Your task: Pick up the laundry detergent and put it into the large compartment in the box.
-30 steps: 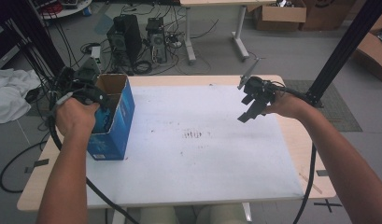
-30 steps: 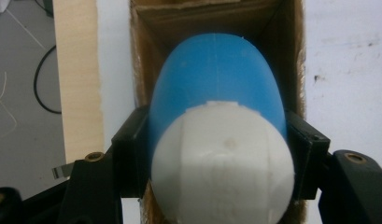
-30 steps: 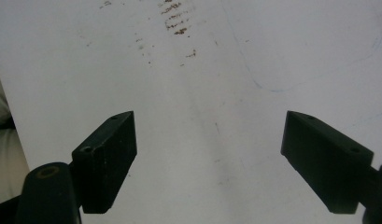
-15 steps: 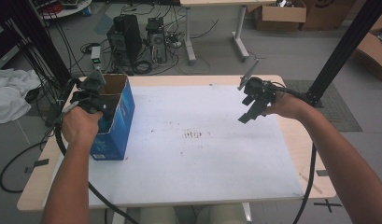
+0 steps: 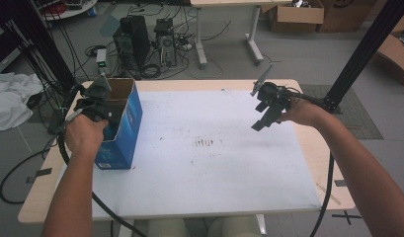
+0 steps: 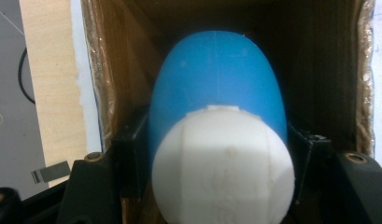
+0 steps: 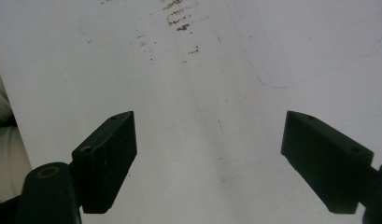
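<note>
A blue cardboard box (image 5: 123, 133) stands open-topped on the table's left side. My left gripper (image 5: 103, 103) reaches down into its mouth. In the left gripper view, the left gripper (image 6: 219, 154) is shut on a rounded blue object with a white end (image 6: 216, 88). The black pads (image 6: 130, 154) sit against its sides, deep between the box's brown inner walls (image 6: 109, 79). The jaws have just opened a touch, and the object is still gripped between them. My right gripper (image 5: 264, 114) hovers open over the table's right part, and nothing lies between the right gripper (image 7: 209, 154) jaws.
The white table top (image 5: 214, 173) has a patch of brown marks (image 5: 205, 143) near its middle. Cables trail from both grippers off the table's sides. Behind the table the floor holds computer towers (image 5: 135, 34), cardboard boxes (image 5: 296, 15) and a black post (image 5: 360, 54).
My left hand has sunk, bringing the gripper and the blue object lower into the box. The right gripper has stayed where it was.
</note>
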Available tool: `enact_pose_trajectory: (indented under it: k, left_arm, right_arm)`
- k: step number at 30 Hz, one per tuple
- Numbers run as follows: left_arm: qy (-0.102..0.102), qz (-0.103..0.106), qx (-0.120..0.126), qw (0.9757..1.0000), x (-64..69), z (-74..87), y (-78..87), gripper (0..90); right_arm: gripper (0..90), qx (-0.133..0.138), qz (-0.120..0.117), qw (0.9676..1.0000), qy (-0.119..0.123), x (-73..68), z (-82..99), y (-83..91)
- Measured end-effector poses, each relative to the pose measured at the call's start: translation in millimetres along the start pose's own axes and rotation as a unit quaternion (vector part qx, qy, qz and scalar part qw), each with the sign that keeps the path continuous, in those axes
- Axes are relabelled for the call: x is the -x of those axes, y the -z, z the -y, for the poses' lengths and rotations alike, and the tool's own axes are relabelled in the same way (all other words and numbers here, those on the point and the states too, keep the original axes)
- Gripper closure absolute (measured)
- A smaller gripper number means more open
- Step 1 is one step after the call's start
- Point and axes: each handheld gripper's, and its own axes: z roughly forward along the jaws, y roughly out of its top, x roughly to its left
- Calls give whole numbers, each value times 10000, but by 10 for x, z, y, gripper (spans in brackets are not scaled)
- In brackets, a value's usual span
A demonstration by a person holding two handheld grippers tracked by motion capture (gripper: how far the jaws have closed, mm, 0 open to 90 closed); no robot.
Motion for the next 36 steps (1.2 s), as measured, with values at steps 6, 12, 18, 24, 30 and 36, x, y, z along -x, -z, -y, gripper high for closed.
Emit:
enact_pose_trajectory:
  k: [6, 12, 18, 24, 30, 36]
  left_arm:
    - [1, 33, 26, 10000, -10, 3, -7, 374]
    - [19, 121, 40, 9999, -31, 5, -1, 367]
    - [7, 141, 61, 9999, -23, 6, 12, 345]
    - [58, 98, 166, 9998, -41, -1, 107, 315]
    - [43, 103, 260, 9996, -67, 4, 213, 307]
    - [63, 125, 341, 9993, -88, 10, 312, 299]
  right_arm:
    - [183, 0, -36, 10000, 3, -19, -3, 2]
    - [183, 9, -43, 10000, -21, -22, -1, 13]
    - [184, -13, -47, 10000, -13, -28, -1, 20]
    - [184, -26, -38, 10000, -29, -31, -3, 25]
    - [184, -15, -42, 10000, -5, -53, -10, 28]
    - [184, 12, -19, 10000, 15, -64, -5, 52]
